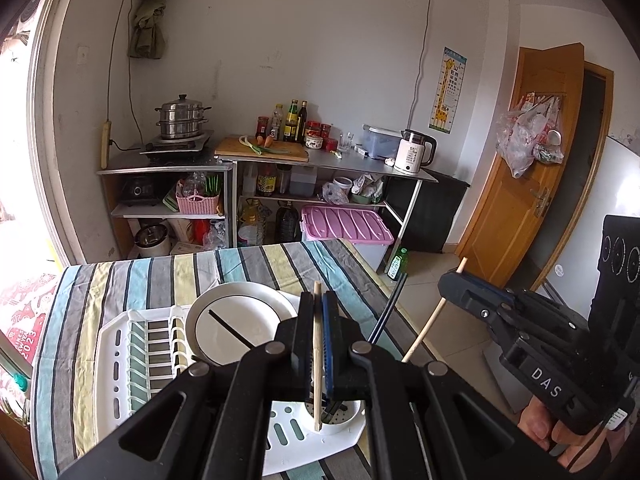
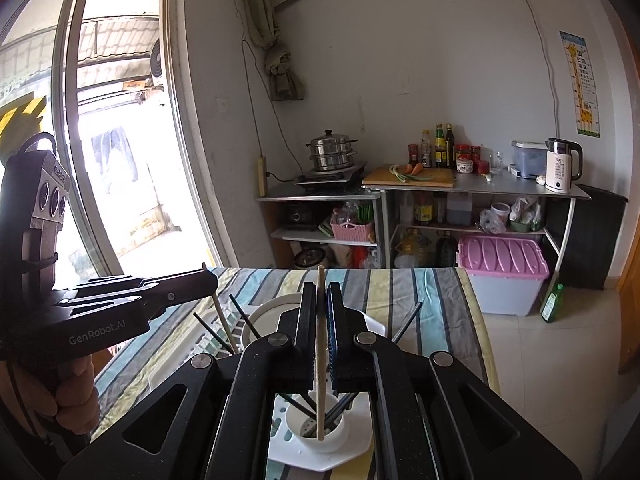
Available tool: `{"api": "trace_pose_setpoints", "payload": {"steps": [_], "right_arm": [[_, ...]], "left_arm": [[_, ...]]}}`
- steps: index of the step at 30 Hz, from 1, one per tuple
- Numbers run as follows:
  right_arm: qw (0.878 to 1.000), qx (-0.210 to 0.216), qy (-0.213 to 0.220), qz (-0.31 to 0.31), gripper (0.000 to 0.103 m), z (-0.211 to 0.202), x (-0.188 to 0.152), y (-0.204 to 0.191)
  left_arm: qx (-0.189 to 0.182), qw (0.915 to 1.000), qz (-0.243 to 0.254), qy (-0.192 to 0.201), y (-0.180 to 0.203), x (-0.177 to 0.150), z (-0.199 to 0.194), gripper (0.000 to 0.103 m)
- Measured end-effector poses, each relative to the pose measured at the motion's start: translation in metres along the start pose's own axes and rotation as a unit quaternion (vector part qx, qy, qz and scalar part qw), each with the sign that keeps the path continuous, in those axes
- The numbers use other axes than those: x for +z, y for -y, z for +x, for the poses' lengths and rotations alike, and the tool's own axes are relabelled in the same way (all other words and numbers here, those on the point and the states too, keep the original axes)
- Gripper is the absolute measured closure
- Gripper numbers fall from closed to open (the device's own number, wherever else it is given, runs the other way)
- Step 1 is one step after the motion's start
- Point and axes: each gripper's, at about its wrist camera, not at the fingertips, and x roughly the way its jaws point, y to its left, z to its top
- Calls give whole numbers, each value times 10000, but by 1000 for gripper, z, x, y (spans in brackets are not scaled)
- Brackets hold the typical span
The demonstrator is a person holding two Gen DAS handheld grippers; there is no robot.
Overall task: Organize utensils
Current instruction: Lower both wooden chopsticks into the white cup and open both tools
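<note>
**Chopsticks poised over the holder cup, one in each gripper**

Left wrist view: a pale wooden chopstick (image 1: 317, 356) is pinched between the pressed-together jaws of the left gripper (image 1: 318, 344), standing almost upright with its lower tip just inside or at the rim of the white holder cup (image 1: 340, 420). The cup sits at the near corner of the white drying rack (image 1: 132, 360), on the striped tablecloth (image 1: 160, 268). A white plate (image 1: 236, 320) leans in the rack beyond the cup. Right of the cup, the right gripper (image 1: 452, 284) clamps a second wooden chopstick (image 1: 428, 328), tilted and well clear of the cup. Dark chopsticks (image 1: 386, 312) lean out of the cup.

Right wrist view: the right gripper (image 2: 321, 320) holds its wooden chopstick (image 2: 320, 360) with its tip over the holder cup (image 2: 320, 436), among the dark chopsticks (image 2: 406, 326) already inside. The left gripper (image 2: 208, 280) sits left of the cup with its own stick (image 2: 224, 322).

Risk, as I judge it: both sticks converge on one small opening; they could collide, catch a leaning dark chopstick, or miss the rim and bounce onto the cloth.
</note>
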Motion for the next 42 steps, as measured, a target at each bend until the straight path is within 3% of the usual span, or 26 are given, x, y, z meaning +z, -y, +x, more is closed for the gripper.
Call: {"api": "trace_pose_setpoints", "payload": {"steps": [20,42], "right_arm": [[9997,8,-228,62,98,28,-7,15],[9970,-217,-675,307,97,54,-40,42]], "left_arm": [[-122,9999,51,-59,5,10,27,99],[260,9975,-206,-617,-26,-35,57,97]]}}
